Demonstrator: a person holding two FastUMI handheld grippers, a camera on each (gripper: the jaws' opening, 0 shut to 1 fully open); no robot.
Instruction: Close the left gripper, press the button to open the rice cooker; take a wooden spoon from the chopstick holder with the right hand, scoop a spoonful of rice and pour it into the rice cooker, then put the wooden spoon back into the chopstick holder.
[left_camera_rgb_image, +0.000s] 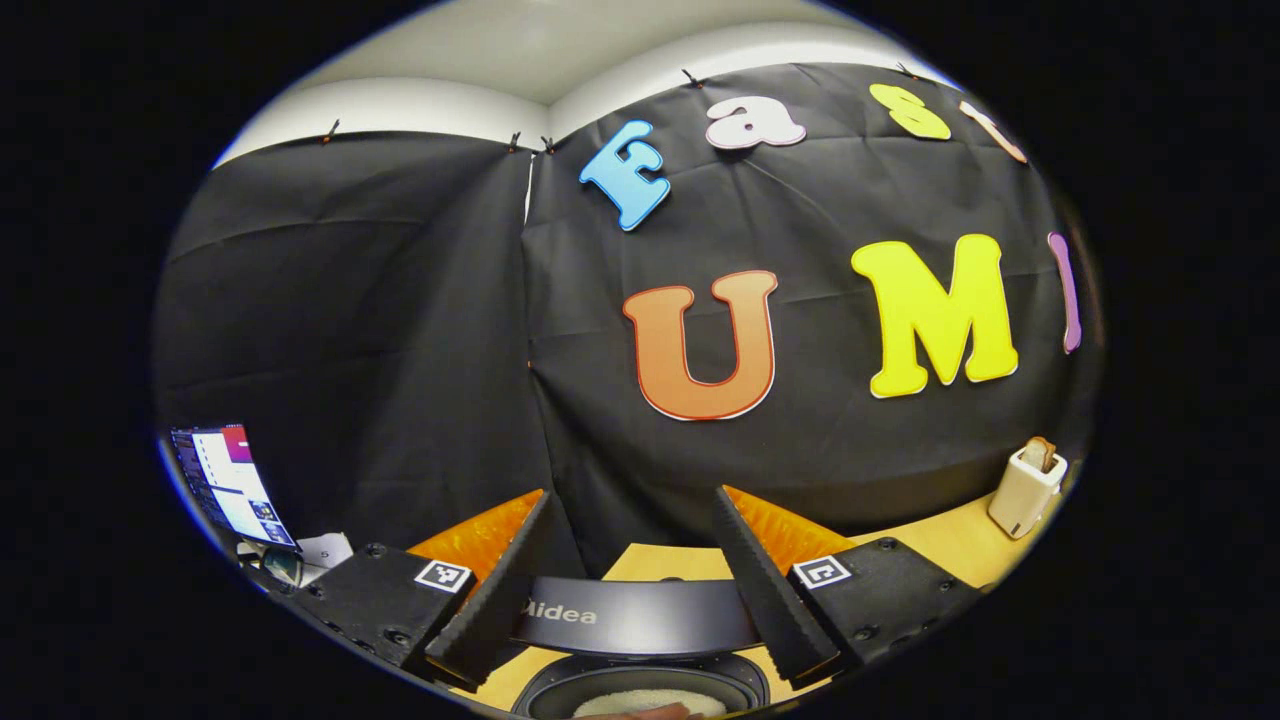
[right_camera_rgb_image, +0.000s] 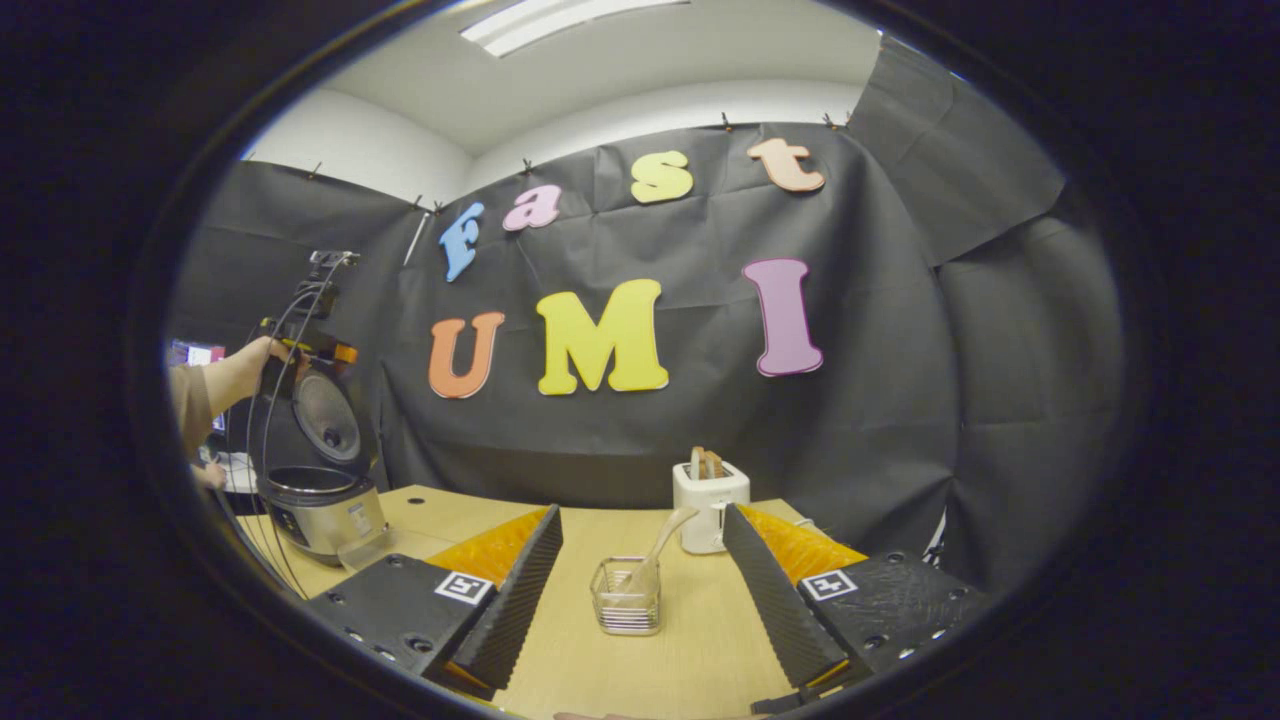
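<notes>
In the right gripper view the right gripper (right_camera_rgb_image: 640, 590) stands with its 2 ribbed, wedge-shaped fingers apart and empty. Between them at 6 o'clock sits a clear, ridged chopstick holder (right_camera_rgb_image: 626, 597) with a pale wooden spoon (right_camera_rgb_image: 660, 545) leaning in it, on the smooth wooden table (right_camera_rgb_image: 690, 650). Beyond stands a boxy white toaster (right_camera_rgb_image: 710, 500). At 9 o'clock the round metal rice cooker (right_camera_rgb_image: 322, 505) stands lid-up, with the left gripper (right_camera_rgb_image: 305, 350) above it.

In the left gripper view that gripper's fingers are likewise spread.

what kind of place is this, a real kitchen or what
Likely a staged recording booth, not a real kitchen: black cloth wall pinned up behind a wooden table holding an open rice cooker, a toaster and a wire holder.
</notes>
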